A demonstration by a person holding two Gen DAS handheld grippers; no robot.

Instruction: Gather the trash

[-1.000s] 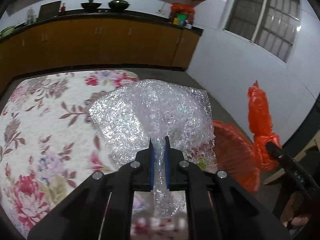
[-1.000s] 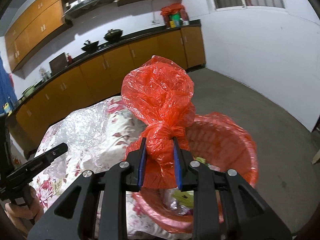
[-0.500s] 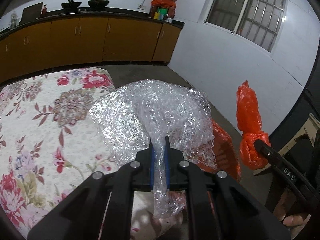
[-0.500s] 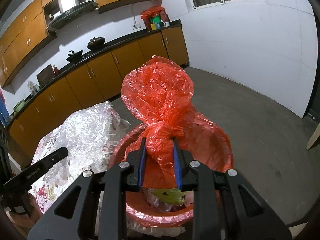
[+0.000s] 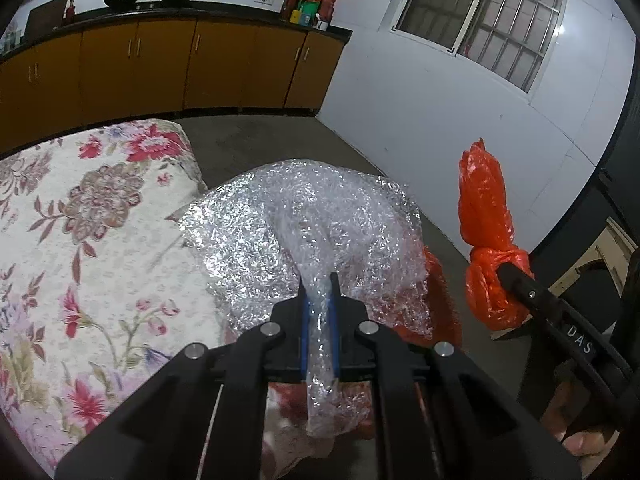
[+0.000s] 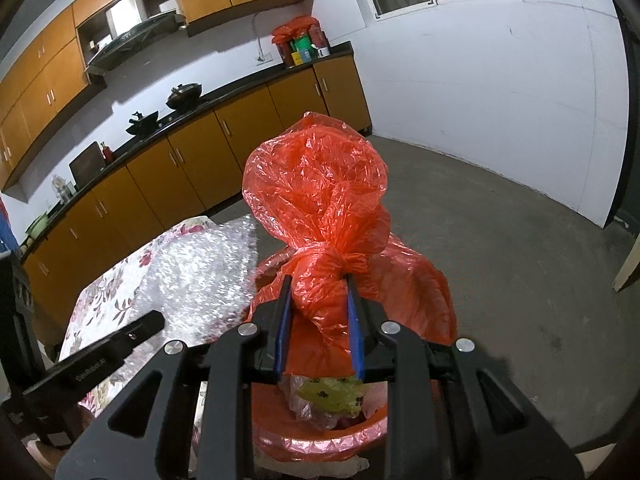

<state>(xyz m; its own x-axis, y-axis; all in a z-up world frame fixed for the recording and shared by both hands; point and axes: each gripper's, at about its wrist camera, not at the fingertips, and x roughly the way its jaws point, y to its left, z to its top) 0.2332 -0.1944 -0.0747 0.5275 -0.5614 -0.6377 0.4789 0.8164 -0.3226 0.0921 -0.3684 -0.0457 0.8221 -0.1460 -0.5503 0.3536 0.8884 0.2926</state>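
Note:
My left gripper (image 5: 319, 280) is shut on a crumpled sheet of clear bubble wrap (image 5: 304, 224) and holds it over the table's right edge, above the red-lined bin (image 5: 438, 280). My right gripper (image 6: 317, 280) is shut on a bunched part of the red plastic bin liner (image 6: 316, 192) and holds it up above the bin (image 6: 320, 436). The bin holds a clear wrapper and a yellow-green scrap (image 6: 332, 394). The bubble wrap also shows in the right wrist view (image 6: 200, 276), left of the bin. The red liner also shows in the left wrist view (image 5: 486, 236).
A table with a flowered cloth (image 5: 80, 248) lies to the left. Brown kitchen cabinets (image 5: 160, 68) with pots run along the far wall. Grey concrete floor (image 6: 500, 280) spreads to the right, up to a white wall with windows (image 5: 500, 20).
My left gripper has carried the bubble wrap to the right, off the table and towards the bin. My right gripper has kept its hold on the red liner while the view shifted slightly.

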